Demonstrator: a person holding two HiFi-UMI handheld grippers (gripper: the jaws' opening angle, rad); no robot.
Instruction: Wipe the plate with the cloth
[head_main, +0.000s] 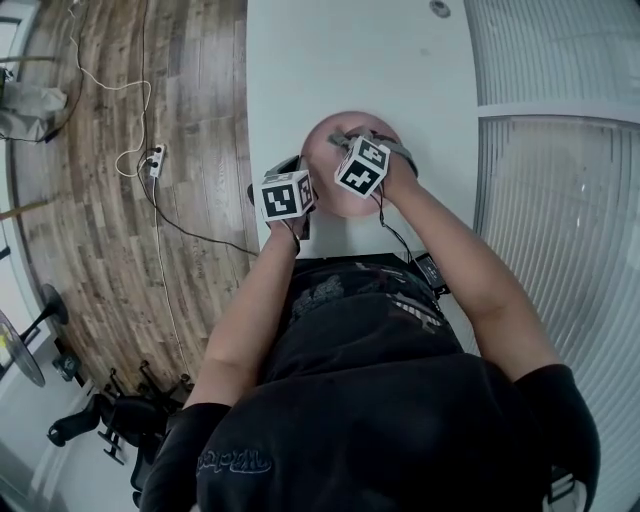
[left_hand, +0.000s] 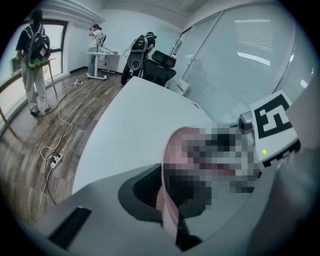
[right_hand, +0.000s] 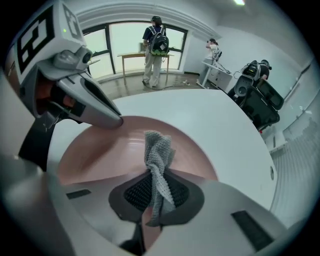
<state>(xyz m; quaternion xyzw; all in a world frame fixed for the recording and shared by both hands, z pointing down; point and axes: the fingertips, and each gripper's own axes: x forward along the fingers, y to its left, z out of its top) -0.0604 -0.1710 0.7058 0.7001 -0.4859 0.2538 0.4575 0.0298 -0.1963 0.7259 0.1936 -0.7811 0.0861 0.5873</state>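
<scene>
Pink plate (right_hand: 100, 150) lies on the white bench (right_hand: 210, 120), close to the person's edge. Left gripper (left_hand: 167, 200): jaws clenched on the plate's rim at its left side. Right gripper (right_hand: 152, 200): jaws clenched on a grey knitted cloth (right_hand: 159, 150), whose free end hangs over the plate's inner surface; contact unclear.
</scene>
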